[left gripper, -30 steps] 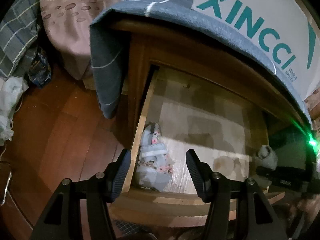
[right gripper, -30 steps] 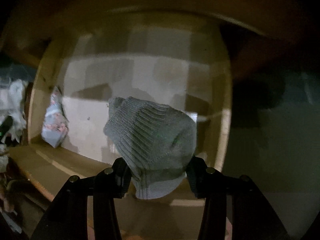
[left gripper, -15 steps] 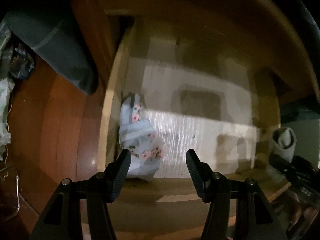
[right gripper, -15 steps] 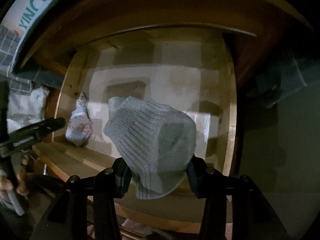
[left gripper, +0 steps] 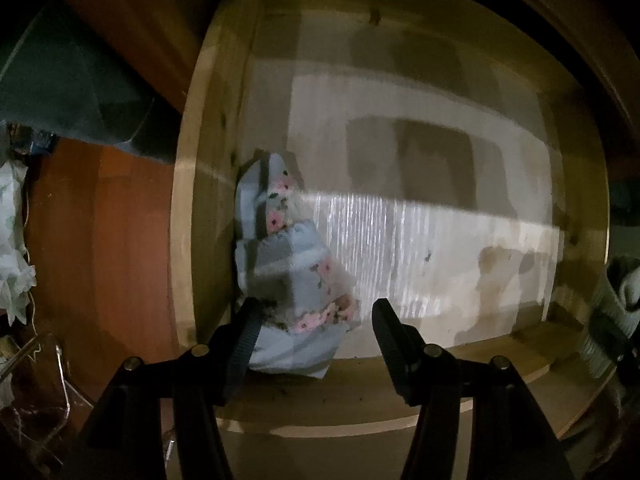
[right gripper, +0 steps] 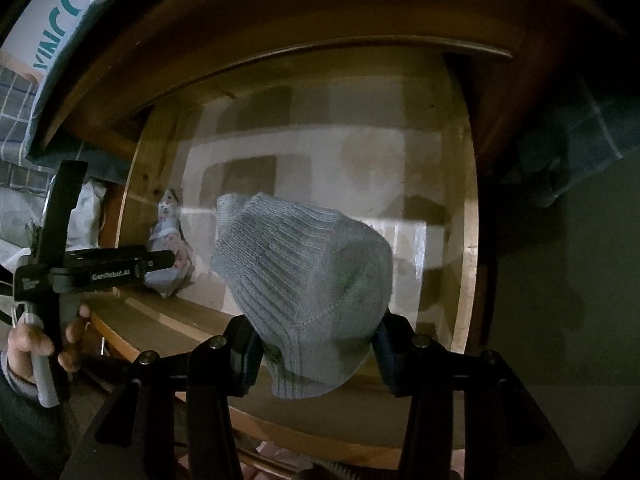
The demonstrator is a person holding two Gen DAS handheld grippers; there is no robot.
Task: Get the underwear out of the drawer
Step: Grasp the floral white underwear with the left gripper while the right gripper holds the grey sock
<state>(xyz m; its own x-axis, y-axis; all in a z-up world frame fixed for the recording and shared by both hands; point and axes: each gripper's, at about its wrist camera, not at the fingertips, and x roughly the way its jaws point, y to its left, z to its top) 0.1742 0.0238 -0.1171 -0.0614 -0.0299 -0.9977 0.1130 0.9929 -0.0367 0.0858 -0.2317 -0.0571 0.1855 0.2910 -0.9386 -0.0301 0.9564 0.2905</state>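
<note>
Left tongs (left gripper: pixel 312 336) lowered, agape over floral underwear (left gripper: pixel 292 264); right tongs (right gripper: pixel 316 344) gripping grey sock (right gripper: pixel 304 288).

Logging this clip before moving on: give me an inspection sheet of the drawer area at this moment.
Surface: open light wooden drawer with pale liner.
Job's things: folded blue floral underwear against the drawer's left wall; grey ribbed knit sock.
Clutter: teal-lettered white box; crumpled white plastic bag.
Grippers: left gripper open, above the underwear; right gripper shut on the sock.
Cables: nothing seen.
Surroundings: reddish wooden floor, dim light.
</note>
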